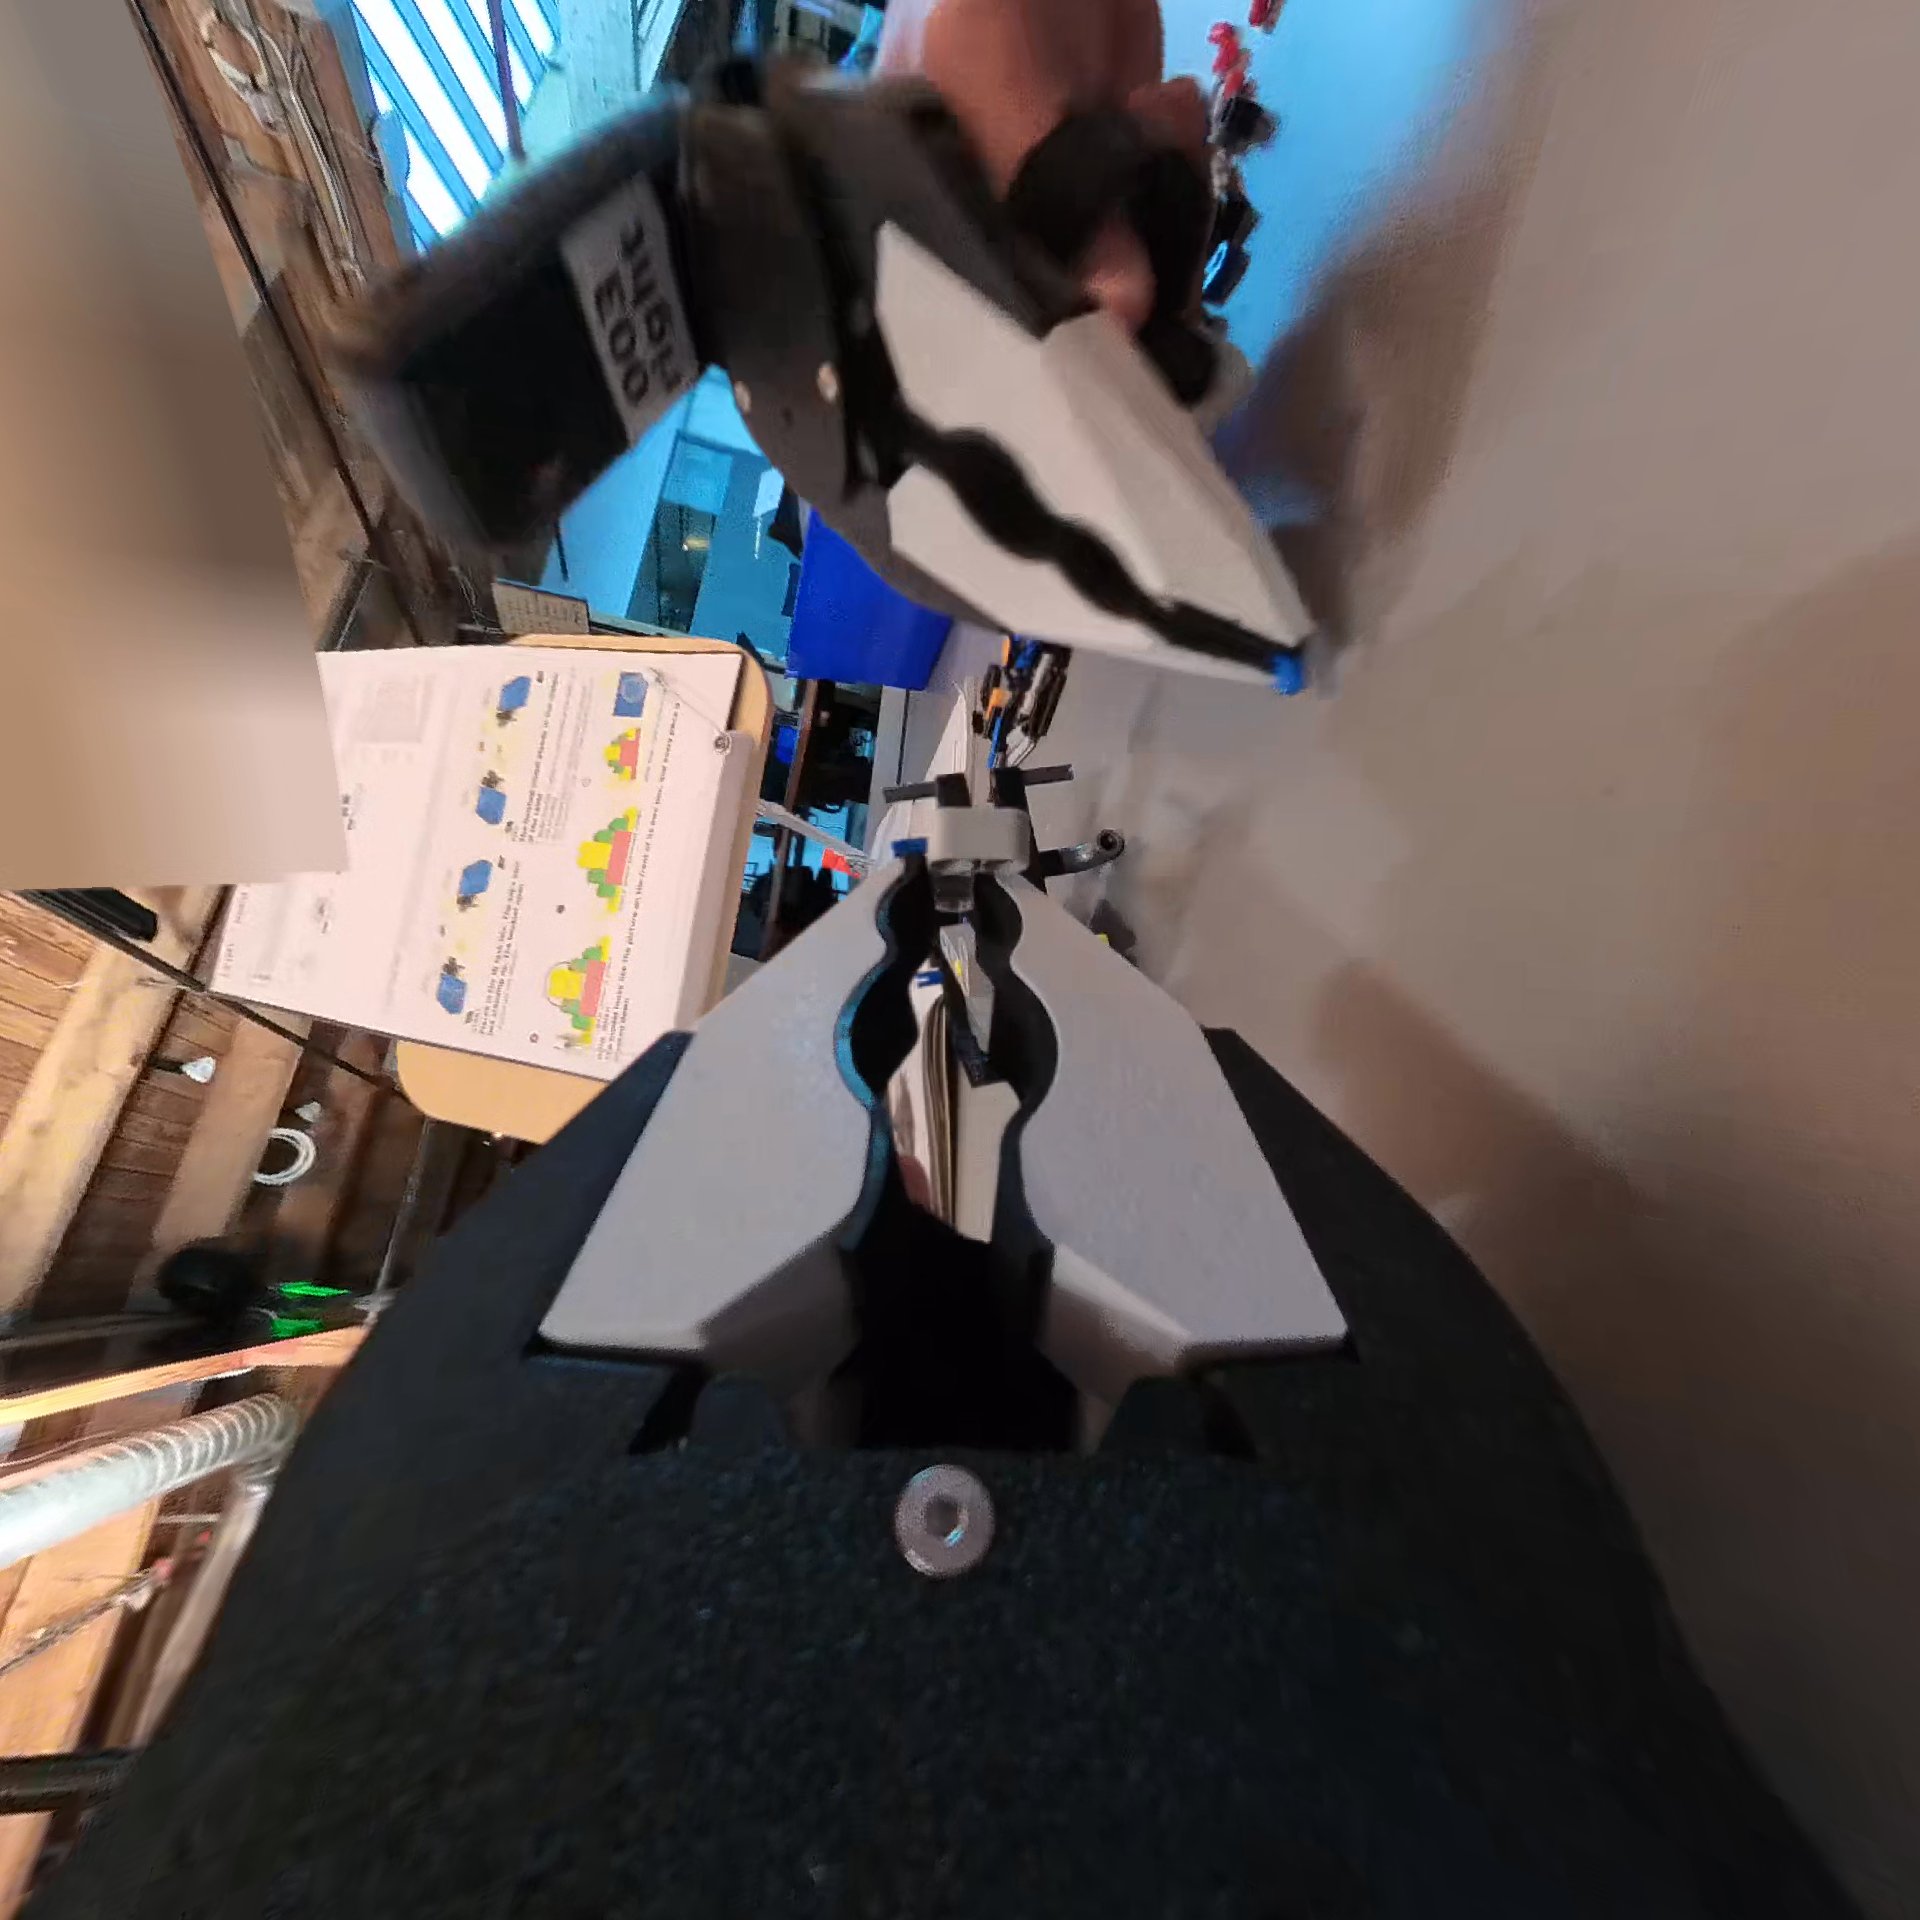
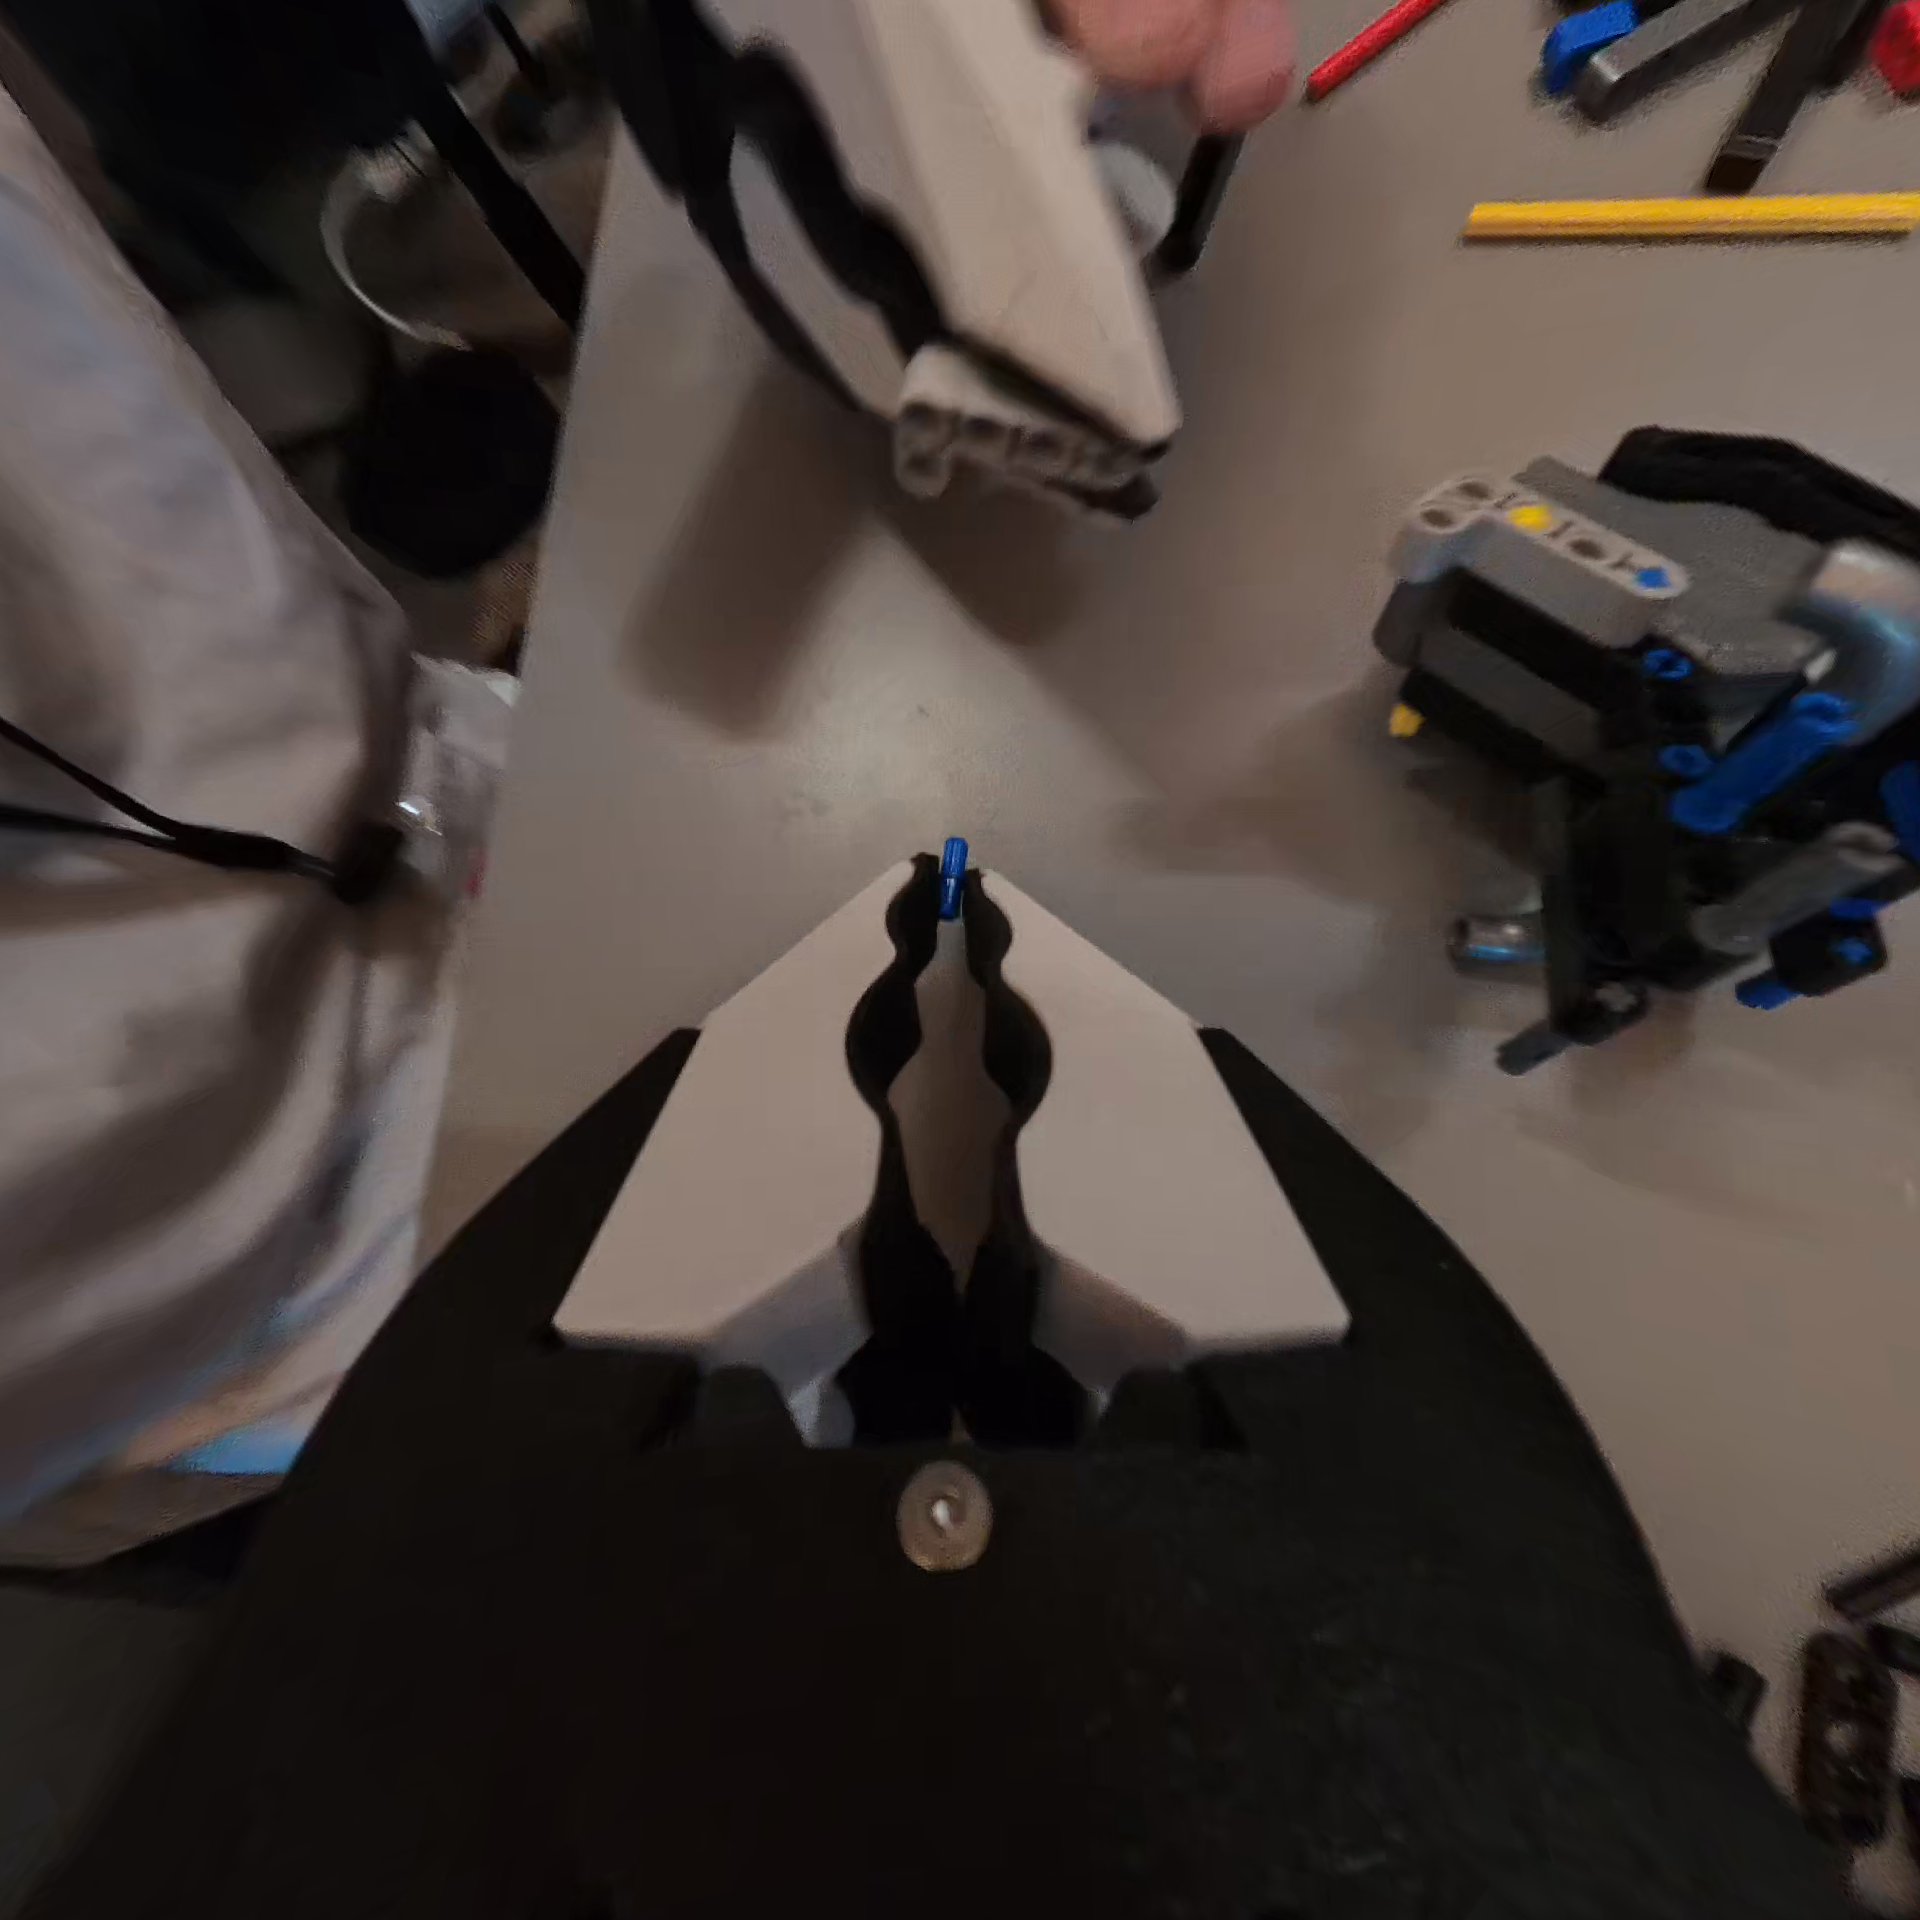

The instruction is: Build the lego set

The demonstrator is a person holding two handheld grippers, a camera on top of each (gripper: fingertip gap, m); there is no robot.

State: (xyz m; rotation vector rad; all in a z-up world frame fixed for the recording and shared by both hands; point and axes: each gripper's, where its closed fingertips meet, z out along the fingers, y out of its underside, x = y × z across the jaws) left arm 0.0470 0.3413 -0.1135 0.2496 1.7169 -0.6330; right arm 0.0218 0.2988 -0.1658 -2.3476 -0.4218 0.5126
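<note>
My right gripper [image 2: 952,883] is shut on a small blue pin [image 2: 953,876] that sticks out past its tips, held above the grey table [image 2: 935,675]. It also shows in the left wrist view [image 1: 1283,660], up and to the right, with the blue pin [image 1: 1288,670] at its tip. My left gripper [image 1: 951,883] is shut on a light grey beam piece [image 1: 977,831] with black parts on it. In the right wrist view the left gripper [image 2: 1039,457] holds that grey beam [image 2: 997,447] in the air. A partly built grey, black and blue model [image 2: 1662,707] stands on the table at right.
A yellow axle [image 2: 1694,216], a red axle [image 2: 1371,47] and loose grey and blue parts [image 2: 1642,52] lie at the far right. Black beams [image 2: 1844,1714] lie at the near right. An instruction sheet on a board [image 1: 520,842] stands at left. The table edge [image 2: 540,582] and a person's light clothing [image 2: 187,935] are left.
</note>
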